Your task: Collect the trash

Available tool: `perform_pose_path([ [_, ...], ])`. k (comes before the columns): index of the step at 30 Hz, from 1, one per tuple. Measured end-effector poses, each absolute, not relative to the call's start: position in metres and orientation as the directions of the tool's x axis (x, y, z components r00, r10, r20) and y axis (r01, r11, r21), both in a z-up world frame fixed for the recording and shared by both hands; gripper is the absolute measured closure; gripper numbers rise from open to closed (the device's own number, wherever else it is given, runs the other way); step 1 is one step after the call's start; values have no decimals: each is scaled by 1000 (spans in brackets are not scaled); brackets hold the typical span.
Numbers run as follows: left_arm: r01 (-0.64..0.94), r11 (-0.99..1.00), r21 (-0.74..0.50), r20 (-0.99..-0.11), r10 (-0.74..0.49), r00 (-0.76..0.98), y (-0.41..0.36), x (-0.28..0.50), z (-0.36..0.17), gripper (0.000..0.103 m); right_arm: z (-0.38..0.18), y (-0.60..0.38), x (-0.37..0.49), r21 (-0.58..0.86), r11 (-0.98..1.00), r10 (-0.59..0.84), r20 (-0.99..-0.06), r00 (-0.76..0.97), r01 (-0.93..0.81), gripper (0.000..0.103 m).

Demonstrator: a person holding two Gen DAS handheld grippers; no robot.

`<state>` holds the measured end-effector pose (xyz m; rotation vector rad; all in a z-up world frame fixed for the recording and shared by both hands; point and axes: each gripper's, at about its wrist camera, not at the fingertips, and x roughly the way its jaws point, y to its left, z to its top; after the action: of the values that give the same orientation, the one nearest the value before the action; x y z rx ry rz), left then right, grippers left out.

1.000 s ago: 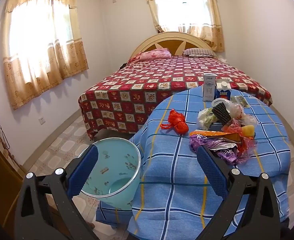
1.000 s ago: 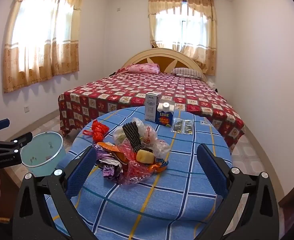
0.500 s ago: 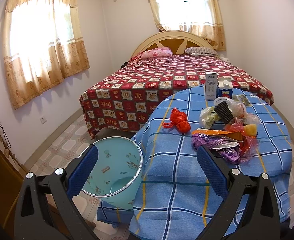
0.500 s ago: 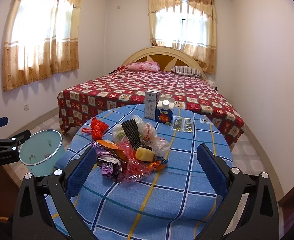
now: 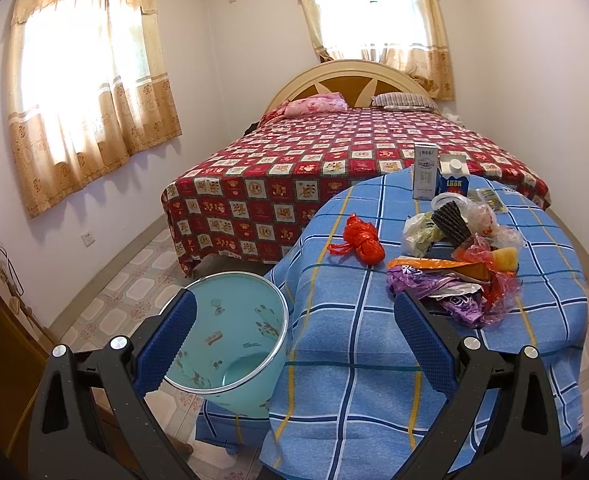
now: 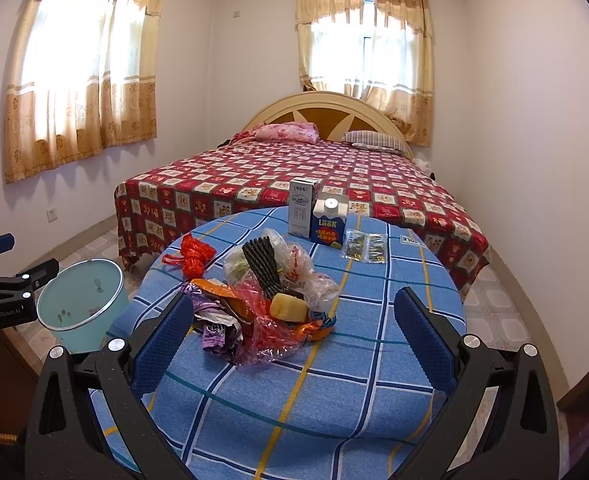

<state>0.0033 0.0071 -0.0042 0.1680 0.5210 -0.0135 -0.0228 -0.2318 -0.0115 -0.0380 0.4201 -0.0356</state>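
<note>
Bedroom, white walls, two curtained windows (image 6: 364, 56); bed (image 6: 294, 176) under red patterned cover, arched headboard behind.

Round table (image 6: 374, 360) in foreground, draped in blue checked cloth with yellow and white lines.

Trash pile (image 6: 262, 300) near table centre: purple wrapper (image 6: 214, 330), orange wrapper, crumpled red film, clear bags, yellow block (image 6: 288, 307). Black ribbed fan-shaped piece (image 6: 262, 266) standing up out of pile, wide end uppermost, long axis roughly upright, leaning slightly back.

Bundle of red plastic string (image 5: 361, 238) apart from pile, on left part of table, loose tail trailing left toward table edge.

Two cartons upright and side by side at far edge: white carton (image 6: 301, 208) with blue print, characters too small to read; blue carton (image 6: 328, 220), round cap on top, marked "LOOK". Two clear sachets (image 6: 364, 246) lying flat just right of cartons. White label at right edge, letters "OLE" legible.

Pale teal bin (image 5: 230, 336), cartoon prints inside, standing on tiled floor beside table's left edge, mouth up, tilted in left view.

Left gripper (image 5: 292, 344): spread wide, nothing held, over bin rim and table edge. Side marking "GenRobot.AI" readable in right view.

Right gripper (image 6: 290, 344): spread wide, nothing held, pile between fingers beyond tips.
</note>
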Motion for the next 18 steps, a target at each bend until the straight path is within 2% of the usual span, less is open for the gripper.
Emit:
perform_pose_path([
  [18, 46, 987, 156, -497, 38, 867, 10, 4, -4, 6, -12, -235, -21, -45, 999, -46, -413, 910, 31, 5],
])
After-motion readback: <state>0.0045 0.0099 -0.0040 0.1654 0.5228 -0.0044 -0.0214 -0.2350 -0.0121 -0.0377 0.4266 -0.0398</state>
